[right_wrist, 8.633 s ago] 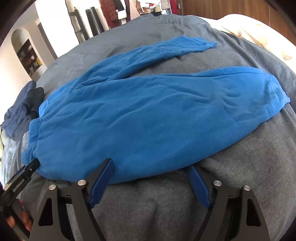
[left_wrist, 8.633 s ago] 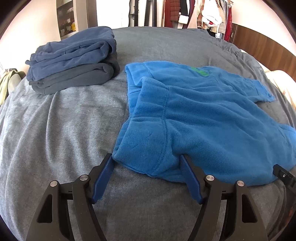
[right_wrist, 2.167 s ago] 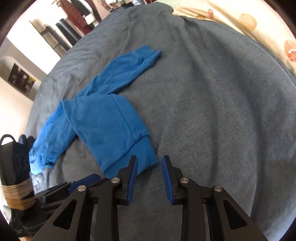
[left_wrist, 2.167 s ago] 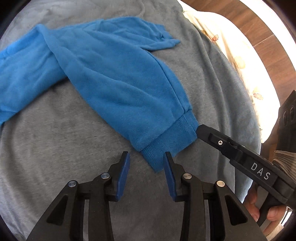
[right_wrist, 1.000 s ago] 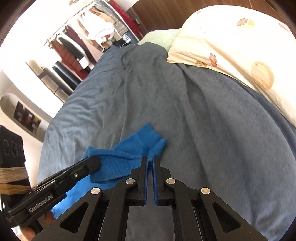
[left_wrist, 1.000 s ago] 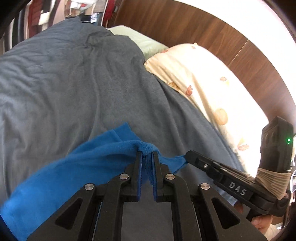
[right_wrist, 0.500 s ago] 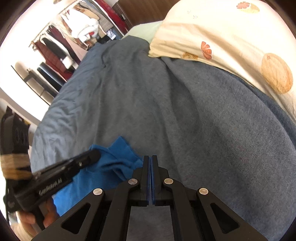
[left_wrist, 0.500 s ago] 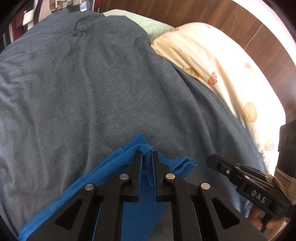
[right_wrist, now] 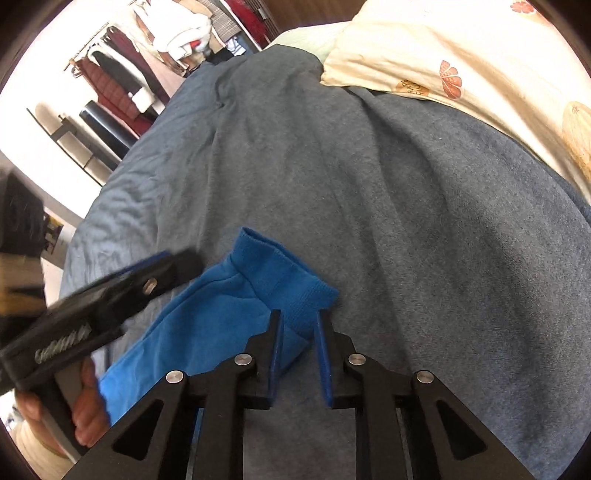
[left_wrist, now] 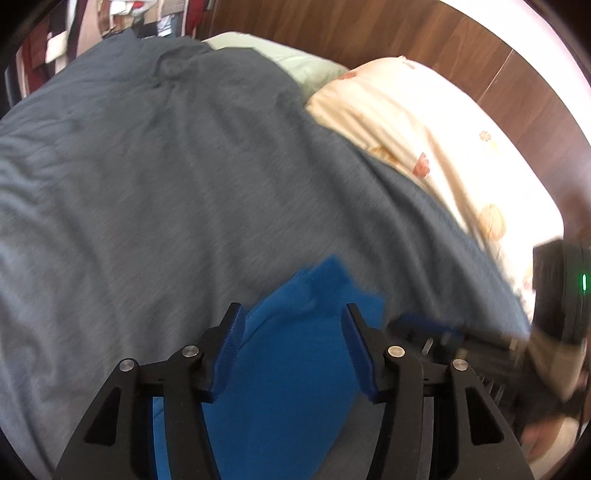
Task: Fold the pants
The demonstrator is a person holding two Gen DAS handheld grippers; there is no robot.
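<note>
One pair of blue pants point(right_wrist: 236, 325), two claws, one grey blanket point(right_wrist: 369, 184) and perhaps two pillows are counted.

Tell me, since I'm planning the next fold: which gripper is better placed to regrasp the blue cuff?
Probably the right gripper: its opening jaws straddle the blue fleece pants' ribbed cuff.

blue fleece pants point(right_wrist: 221, 325), soft and matt, ribbed knit at the cuff point(right_wrist: 295, 291). grey blanket point(right_wrist: 369, 192) of napped cloth. matt black plastic left gripper point(left_wrist: 291, 347), ridged blue pads point(left_wrist: 229, 350). glossy brown wood headboard point(left_wrist: 369, 33).
</note>
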